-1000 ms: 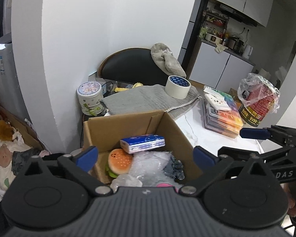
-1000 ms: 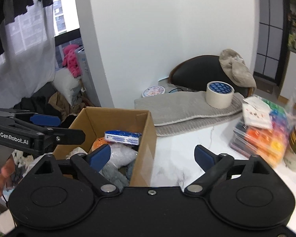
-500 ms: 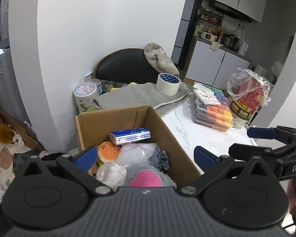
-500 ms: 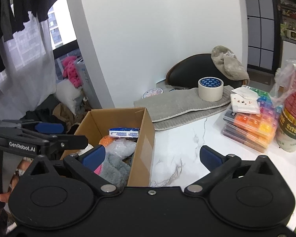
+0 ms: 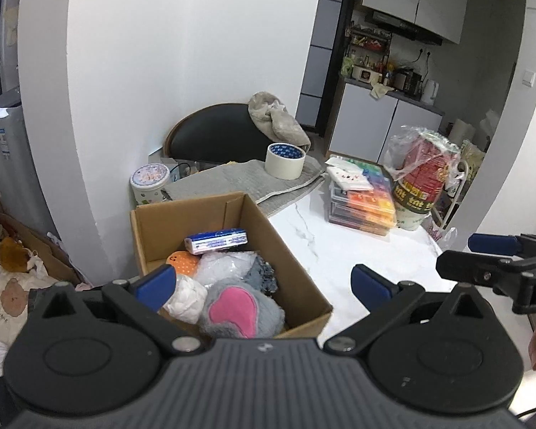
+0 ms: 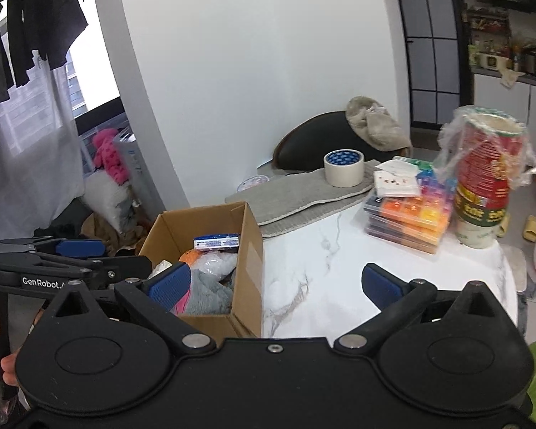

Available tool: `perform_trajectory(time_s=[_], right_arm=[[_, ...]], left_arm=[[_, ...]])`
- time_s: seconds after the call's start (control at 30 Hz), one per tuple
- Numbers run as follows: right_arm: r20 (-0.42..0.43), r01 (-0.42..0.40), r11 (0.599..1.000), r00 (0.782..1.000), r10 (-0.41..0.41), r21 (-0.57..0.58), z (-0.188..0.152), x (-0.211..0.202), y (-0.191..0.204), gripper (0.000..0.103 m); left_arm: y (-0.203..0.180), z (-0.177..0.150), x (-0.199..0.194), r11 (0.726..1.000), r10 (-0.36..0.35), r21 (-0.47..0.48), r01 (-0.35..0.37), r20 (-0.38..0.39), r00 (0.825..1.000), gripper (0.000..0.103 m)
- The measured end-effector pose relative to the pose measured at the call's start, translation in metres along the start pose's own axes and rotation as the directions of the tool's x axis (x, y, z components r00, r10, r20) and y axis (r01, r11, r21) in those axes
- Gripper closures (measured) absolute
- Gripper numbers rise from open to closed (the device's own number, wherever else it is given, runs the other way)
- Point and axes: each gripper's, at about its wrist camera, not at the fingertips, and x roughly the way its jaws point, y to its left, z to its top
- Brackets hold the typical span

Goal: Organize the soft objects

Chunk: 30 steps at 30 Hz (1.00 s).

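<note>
Soft toys (image 5: 232, 307) in cardboard box (image 5: 289, 250)

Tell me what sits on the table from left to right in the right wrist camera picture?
Cardboard box → roll of tape → stack of colourful plastic cases → red tub wrapped in plastic.

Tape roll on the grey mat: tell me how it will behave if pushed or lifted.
The tape roll lies flat on the grey mat, so it probably slides rather than rolls. It looks stiff and light. Tipped on edge, it would likely roll off.
</note>
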Motion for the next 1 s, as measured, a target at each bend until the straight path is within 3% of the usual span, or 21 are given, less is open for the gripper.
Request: perform_trajectory(time_s=[0.13,1.0], right_arm=[[0.018,0.015,1.000,1.000,-0.015,0.011,-0.007,-0.016,0.004,0.000],[0.083,0.064,0.998,0.994,-0.065,0.019,-0.054,-0.080,0.041,0.000]], left_arm=[[-0.008,-0.008,-0.012,0.999,0.011,0.031,-0.011,0.017,1.000,0.000],[-0.004,-0.061,-0.074,1.000,-0.007,0.012,0.006,0.078,0.997,0.000]])
